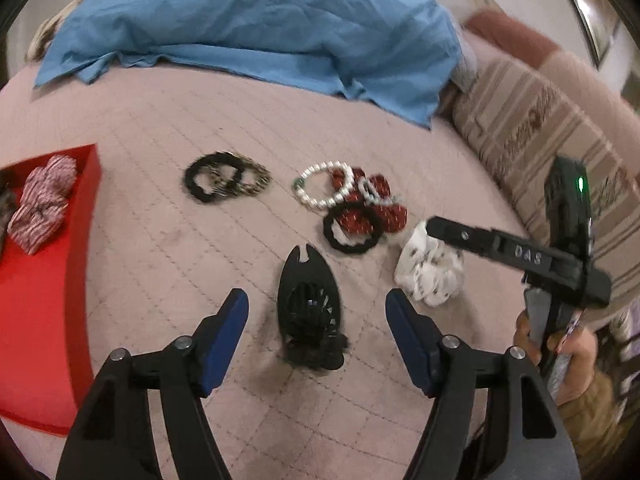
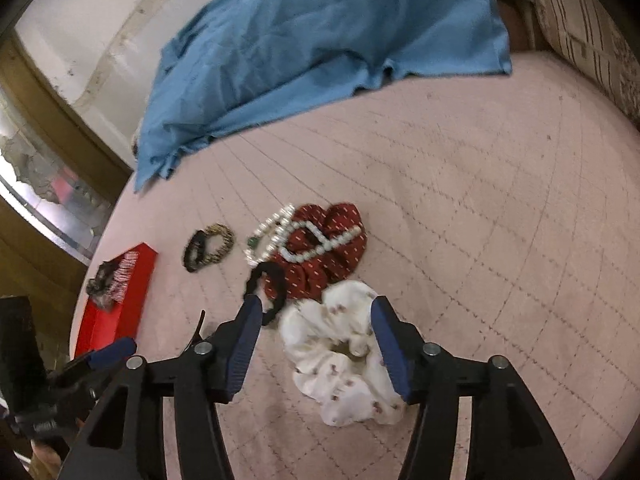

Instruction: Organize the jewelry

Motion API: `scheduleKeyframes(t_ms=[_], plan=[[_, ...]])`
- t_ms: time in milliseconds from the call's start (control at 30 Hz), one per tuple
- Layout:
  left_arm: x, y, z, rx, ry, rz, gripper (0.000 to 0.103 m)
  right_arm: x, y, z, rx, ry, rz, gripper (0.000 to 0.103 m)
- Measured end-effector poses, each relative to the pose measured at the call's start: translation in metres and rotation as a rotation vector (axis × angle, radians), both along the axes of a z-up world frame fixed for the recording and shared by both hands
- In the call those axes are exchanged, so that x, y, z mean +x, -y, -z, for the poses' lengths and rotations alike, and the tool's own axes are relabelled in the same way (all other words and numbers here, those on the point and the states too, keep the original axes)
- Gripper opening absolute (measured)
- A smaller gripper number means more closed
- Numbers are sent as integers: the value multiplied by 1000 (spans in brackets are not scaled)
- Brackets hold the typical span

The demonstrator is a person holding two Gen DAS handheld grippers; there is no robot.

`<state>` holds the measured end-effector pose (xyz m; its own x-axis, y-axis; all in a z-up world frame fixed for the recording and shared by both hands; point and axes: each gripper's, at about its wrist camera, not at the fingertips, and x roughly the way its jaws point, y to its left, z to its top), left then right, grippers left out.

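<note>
On the pink quilted bed lies a black hair clip (image 1: 310, 312), between the blue pads of my open left gripper (image 1: 317, 308), which do not touch it. My right gripper (image 2: 318, 328) stands open around a white printed scrunchie (image 2: 340, 356), also seen as the white scrunchie (image 1: 430, 272). Beyond it lie a red dotted scrunchie (image 2: 324, 248), pearl bracelets (image 2: 280, 236), a black hair tie (image 2: 268, 284) and a black and a leopard scrunchie (image 1: 226, 178). A red box (image 1: 40, 280) at the left holds a striped scrunchie (image 1: 42, 200).
A crumpled blue cloth (image 1: 260, 24) covers the far side of the bed. A striped cushion (image 1: 540, 140) runs along the right. A person's hand (image 1: 560, 344) holds the right gripper's handle. The bed's left edge lies just past the red box (image 2: 120, 308).
</note>
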<state>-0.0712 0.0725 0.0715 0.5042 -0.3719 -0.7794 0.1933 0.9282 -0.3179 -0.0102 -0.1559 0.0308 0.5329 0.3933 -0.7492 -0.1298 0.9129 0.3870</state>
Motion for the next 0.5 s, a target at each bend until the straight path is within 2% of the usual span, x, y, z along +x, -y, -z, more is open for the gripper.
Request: scheduleKeyframes(t_ms=[100,267,333,367,433,467,500], plan=[[4,17,11,75,-2,40,70,0,-5,7,-50,-23,-6,64],[9,28,27,131,-12,75,70,-6,-17,15,-130,-26,-42,64],[12,28,33,156,-29,66,40,-8,-22,18,-164,-26,-52,64],[13,27,35,163,-42,66,39,-8,-24,21,-185,-28,-59,64],[11,23,34,148,-34,60,39,-9,-29,24,-231,-29,-66,48],[9,21,32,143,-29,58,38,-9,-31,25,-242,-32,-71,19],[6,18,28,135,-18,54,38,-8,-33,28,-239,-47,-84,9]])
